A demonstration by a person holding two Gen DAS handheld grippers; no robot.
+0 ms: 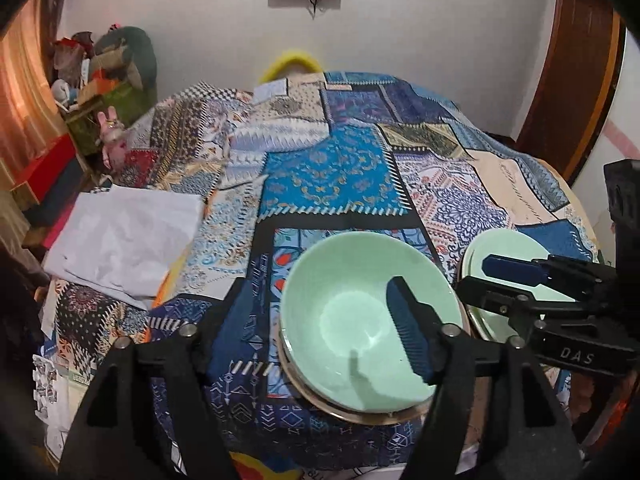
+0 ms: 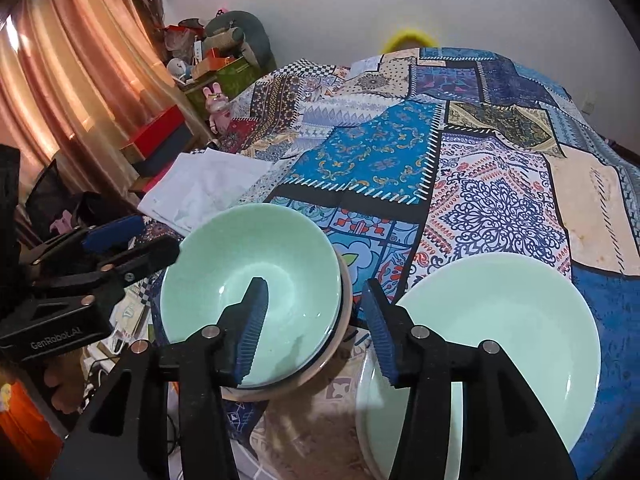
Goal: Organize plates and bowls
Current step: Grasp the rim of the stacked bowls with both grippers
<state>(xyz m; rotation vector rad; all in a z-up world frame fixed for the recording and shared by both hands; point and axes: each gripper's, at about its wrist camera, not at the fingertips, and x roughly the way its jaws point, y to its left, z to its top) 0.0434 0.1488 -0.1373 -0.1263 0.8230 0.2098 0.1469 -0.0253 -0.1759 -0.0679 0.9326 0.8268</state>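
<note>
left of the green bowl (image 2: 256,280), white paper (image 2: 208,188) lies flat. the left gripper (image 1: 320,328) gapes wide, empty. the bowl tops a nested stack. the right gripper (image 2: 316,328) straddles its rim, wide. rightward, stacked plates (image 2: 500,340) look sorted; little seems left.

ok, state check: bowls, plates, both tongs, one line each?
Green bowl: upright, empty, top of a nested stack.
Green plate: flat, empty, stacked on another plate, beside the bowls.
Left tongs: open, one finger over the bowl, gripping nothing.
Right tongs: open, straddling the gap between bowl and plate.
White cloth: lying loose, crumpled.
</note>
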